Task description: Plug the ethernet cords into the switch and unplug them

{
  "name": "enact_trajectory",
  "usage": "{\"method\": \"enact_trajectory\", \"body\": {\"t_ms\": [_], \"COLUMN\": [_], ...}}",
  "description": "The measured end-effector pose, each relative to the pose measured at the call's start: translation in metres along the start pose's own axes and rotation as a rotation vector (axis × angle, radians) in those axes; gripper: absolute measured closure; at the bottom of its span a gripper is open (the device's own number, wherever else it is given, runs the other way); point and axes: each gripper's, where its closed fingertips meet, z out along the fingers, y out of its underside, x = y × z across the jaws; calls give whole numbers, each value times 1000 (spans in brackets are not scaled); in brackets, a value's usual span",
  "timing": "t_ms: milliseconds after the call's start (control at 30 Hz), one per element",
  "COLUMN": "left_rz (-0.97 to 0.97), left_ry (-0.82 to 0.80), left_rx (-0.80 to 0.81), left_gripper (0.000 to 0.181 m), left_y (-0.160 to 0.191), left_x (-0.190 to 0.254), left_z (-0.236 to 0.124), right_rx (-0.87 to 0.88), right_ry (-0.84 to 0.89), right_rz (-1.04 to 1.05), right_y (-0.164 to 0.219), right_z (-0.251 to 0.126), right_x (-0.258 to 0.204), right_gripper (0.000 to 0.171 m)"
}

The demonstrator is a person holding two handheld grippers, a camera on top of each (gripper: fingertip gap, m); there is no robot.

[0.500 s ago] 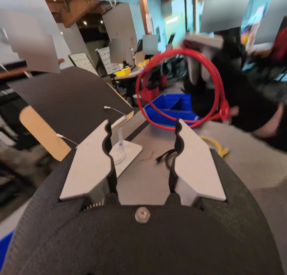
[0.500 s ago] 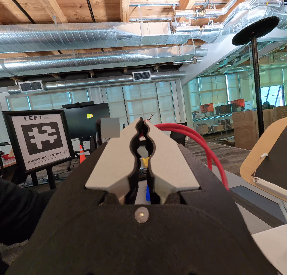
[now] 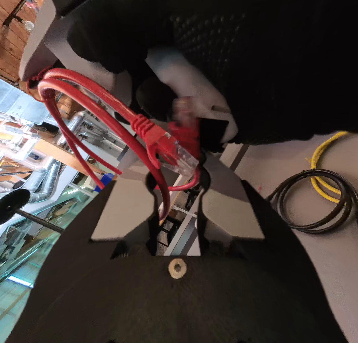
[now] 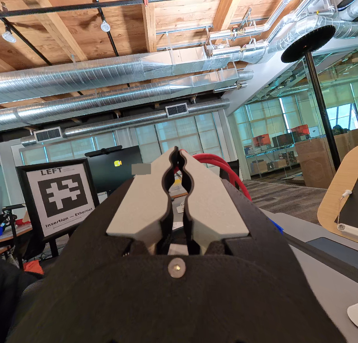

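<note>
The red ethernet cord [image 3: 108,109] hangs in coiled loops in the air between the two tools, off the surface. In the right wrist view the right tool [image 4: 177,155] has its jaws pressed together at the tips, pinching the red cord, whose loops [image 4: 219,165] curve out behind its right finger. In the left wrist view the left tool [image 3: 175,180] is tilted and stands wide, its jaws apart; one red plug with a clear tip [image 3: 174,151] sits just ahead of the gap and a strand of cord passes down through it, gripped by neither finger. Farther right on the grey surface [image 3: 290,169] lie a coiled black cable [image 3: 317,223] and a yellow cord [image 3: 317,159], which overlap.
</note>
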Motion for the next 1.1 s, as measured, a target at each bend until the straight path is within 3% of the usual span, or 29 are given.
{"method": "enact_trajectory", "body": {"t_ms": [67, 267, 500, 867, 1100], "left_rz": [-20, -99, -177, -480, -527], "left_ry": [-22, 91, 211, 466, 664], "left_rx": [-20, 25, 44, -112, -390], "left_gripper": [181, 181, 181, 181, 181], "left_y": [0, -19, -61, -55, -30], "left_x": [-4, -25, -103, -177, -171], "left_z": [0, -32, -68, -36, 0], "right_rx": [8, -31, -184, -240, -351], "right_ry": [13, 89, 107, -19, -28], "right_rz": [-1, -66, -148, -152, -247], "right_y": [-2, -6, 18, 30, 53], "right_z": [-2, -14, -13, -4, 1], "right_x": [2, 18, 27, 2, -2], "right_gripper": [171, 171, 171, 171, 171]}}
